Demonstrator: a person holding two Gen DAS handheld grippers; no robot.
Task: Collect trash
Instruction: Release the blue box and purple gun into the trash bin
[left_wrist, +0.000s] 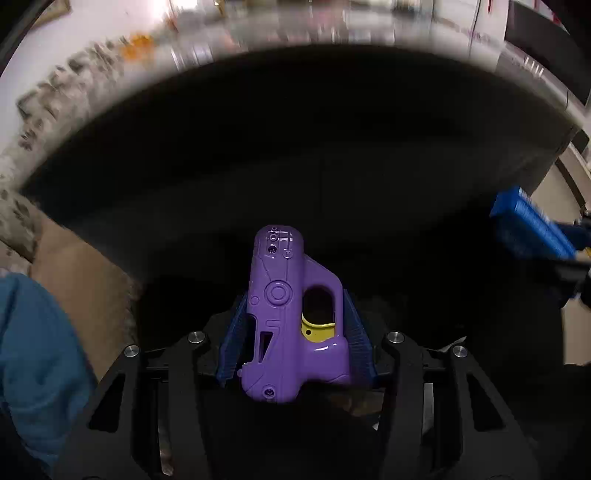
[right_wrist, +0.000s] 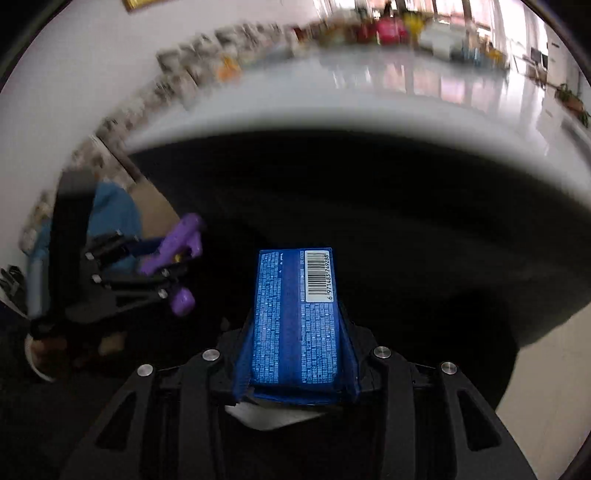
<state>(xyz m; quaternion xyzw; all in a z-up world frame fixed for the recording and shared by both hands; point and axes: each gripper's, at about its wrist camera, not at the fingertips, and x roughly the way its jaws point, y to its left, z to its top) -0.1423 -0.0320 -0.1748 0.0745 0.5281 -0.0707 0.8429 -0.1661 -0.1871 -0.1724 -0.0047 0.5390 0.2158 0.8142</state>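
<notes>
My left gripper (left_wrist: 295, 317) is shut on a purple plastic toy part (left_wrist: 284, 295) with a yellow piece inside; it points up between the blue pads. My right gripper (right_wrist: 295, 317) is shut on a blue box (right_wrist: 295, 306) with a white barcode label. Both hang over a large black opening, seemingly a trash bag (left_wrist: 332, 147), which fills the middle of both views (right_wrist: 369, 206). In the right wrist view the left gripper (right_wrist: 162, 266) with the purple part (right_wrist: 177, 240) is at the left. In the left wrist view the blue box (left_wrist: 528, 229) shows at the right edge.
A pale glossy floor (right_wrist: 332, 103) lies beyond the black opening. Blue cloth (left_wrist: 33, 350) and a brown surface (left_wrist: 81, 280) sit at the left. A patterned rug edge (left_wrist: 55, 96) curves along the far left. Blurred furniture stands far back.
</notes>
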